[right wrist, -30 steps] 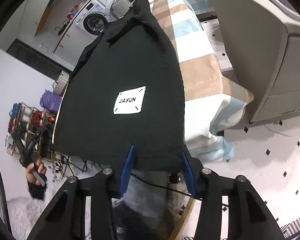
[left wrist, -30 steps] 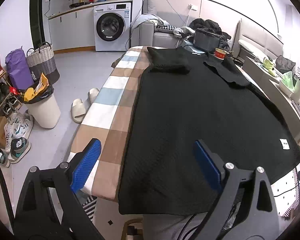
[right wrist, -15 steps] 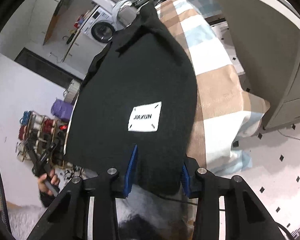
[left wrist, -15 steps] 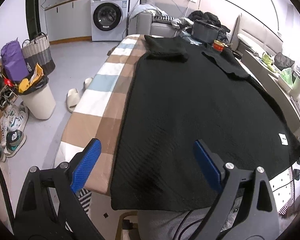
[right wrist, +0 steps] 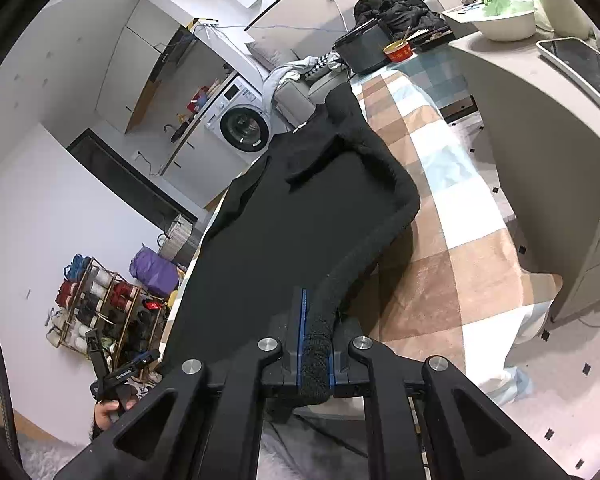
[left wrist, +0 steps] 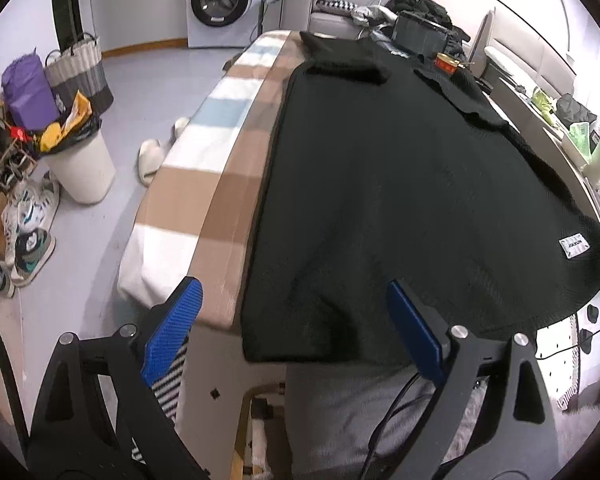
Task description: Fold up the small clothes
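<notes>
The black sweater (left wrist: 400, 184) lies spread on the checked worktop (left wrist: 204, 184). The right gripper (right wrist: 315, 354) is clamped on its near right hem, lifting that edge to begin the first fold. The left gripper (left wrist: 296, 320) hovers wide open over the near left hem; it probably needs to pinch that corner next.

garment: black knit sweater (left wrist: 400, 184) with a small white sewn label (left wrist: 574, 245)
pose: spread flat along the checked table, hem overhanging the near edge
state: near right edge lifted and rolled over (right wrist: 364, 240)
</notes>
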### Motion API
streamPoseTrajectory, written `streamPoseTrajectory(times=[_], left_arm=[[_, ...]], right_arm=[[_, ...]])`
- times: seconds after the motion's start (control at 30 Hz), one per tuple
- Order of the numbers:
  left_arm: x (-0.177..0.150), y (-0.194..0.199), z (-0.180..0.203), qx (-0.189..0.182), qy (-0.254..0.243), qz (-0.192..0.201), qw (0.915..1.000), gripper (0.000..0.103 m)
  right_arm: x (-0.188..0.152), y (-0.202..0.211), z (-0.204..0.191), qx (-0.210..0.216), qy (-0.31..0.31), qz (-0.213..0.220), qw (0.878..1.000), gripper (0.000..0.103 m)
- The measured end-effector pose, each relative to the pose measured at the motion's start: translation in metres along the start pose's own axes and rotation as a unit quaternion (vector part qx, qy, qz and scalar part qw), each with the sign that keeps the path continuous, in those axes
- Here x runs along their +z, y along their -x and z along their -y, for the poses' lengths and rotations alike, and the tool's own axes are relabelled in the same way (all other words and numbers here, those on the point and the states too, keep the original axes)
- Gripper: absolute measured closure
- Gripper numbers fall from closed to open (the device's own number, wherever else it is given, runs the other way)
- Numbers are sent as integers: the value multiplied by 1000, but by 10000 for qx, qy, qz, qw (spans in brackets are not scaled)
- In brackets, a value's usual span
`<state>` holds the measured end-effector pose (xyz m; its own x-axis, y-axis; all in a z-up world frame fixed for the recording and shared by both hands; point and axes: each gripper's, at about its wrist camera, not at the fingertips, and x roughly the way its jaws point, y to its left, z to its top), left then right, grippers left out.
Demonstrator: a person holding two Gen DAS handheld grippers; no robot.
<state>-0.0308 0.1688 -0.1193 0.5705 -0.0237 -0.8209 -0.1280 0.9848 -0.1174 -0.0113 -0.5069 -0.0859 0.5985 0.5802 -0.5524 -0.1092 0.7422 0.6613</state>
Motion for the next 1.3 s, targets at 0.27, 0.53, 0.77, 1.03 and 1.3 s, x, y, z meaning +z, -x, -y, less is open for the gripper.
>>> streamPoseTrajectory(times=[0.27, 0.53, 0.77, 1.03, 1.3], left_arm=[[-14, -9, -22, -399, 585, -482, 9963, 14], [-21, -21, -19, -997, 771, -783, 9889, 35], [-16, -6, -2, -1209, 336, -418, 9912, 36], [-12, -17, -19, -1158, 941, -565, 9872, 35], [-5, -21, -10, -1230, 851, -462, 9877, 47]], right_arm=[[-3, -7, 1, -133, 45, -151, 9998, 95], [-4, -14, 1, -178, 71, -217, 9996, 95], [-5, -14, 2, -194, 69, -239, 9995, 95], [-5, -20, 10, -288, -107, -428, 9986, 94], [-9, -24, 14, -305, -235, -617, 9974, 83]])
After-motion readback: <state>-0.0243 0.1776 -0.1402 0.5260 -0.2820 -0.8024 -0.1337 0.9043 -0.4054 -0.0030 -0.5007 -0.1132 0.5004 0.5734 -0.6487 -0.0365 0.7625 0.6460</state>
